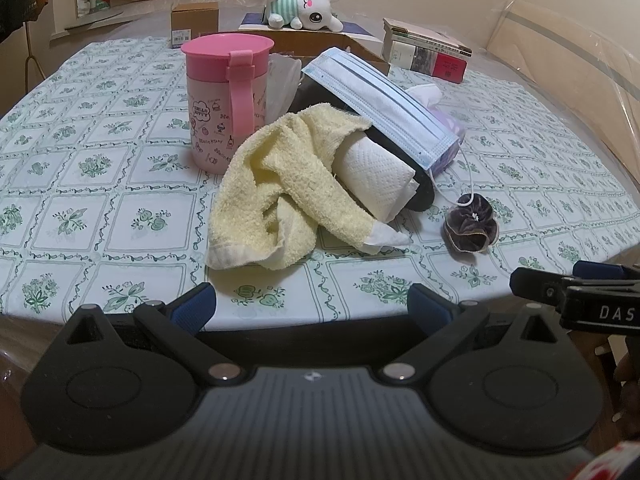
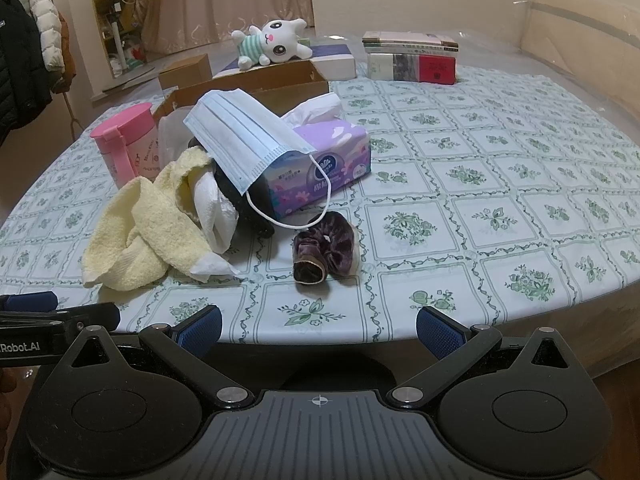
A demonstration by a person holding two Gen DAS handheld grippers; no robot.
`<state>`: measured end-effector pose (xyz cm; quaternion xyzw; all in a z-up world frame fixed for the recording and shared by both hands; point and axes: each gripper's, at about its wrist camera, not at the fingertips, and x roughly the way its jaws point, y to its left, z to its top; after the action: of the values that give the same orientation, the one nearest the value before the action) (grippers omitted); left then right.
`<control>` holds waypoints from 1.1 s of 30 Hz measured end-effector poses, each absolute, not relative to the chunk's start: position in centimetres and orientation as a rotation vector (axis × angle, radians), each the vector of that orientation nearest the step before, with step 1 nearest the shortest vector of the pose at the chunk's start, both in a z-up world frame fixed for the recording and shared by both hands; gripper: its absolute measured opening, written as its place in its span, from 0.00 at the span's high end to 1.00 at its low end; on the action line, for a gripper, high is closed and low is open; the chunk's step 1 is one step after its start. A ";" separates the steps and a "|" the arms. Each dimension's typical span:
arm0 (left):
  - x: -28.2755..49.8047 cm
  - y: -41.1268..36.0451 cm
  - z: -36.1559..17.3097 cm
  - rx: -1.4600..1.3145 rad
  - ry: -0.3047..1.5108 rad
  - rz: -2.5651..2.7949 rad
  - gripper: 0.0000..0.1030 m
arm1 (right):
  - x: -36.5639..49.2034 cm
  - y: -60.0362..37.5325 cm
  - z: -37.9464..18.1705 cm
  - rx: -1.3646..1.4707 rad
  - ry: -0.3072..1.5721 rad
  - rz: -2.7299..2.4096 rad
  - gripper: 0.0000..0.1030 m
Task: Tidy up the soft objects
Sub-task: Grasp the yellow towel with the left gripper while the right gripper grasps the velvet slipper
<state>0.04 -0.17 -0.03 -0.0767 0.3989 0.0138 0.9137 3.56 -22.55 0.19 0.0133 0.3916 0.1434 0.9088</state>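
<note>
A yellow towel lies crumpled on the table, over a white paper towel and a dark object. A blue face mask leans on a purple tissue box. A purple scrunchie lies to the right. A white plush toy lies at the back. My left gripper is open and empty at the table's near edge, before the towel. My right gripper is open and empty before the scrunchie.
A pink lidded cup stands left of the pile. An open cardboard box and a small box sit behind. Books are stacked at the back right. A floral tablecloth covers the table.
</note>
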 end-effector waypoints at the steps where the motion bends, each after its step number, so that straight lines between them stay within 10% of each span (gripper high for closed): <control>1: 0.1 0.0 -0.1 -0.164 0.824 0.027 0.02 | 3.6 -22.5 0.1 0.028 0.807 0.298 0.00; 33: 10.8 1.8 -4.2 -0.158 0.821 0.089 0.14 | 11.2 -20.9 -4.5 -0.091 0.782 0.401 0.01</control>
<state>10.83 1.77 -4.17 -0.0766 0.3984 0.0430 0.9130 11.16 -20.85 -4.53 -0.0440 0.3786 0.1940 0.9039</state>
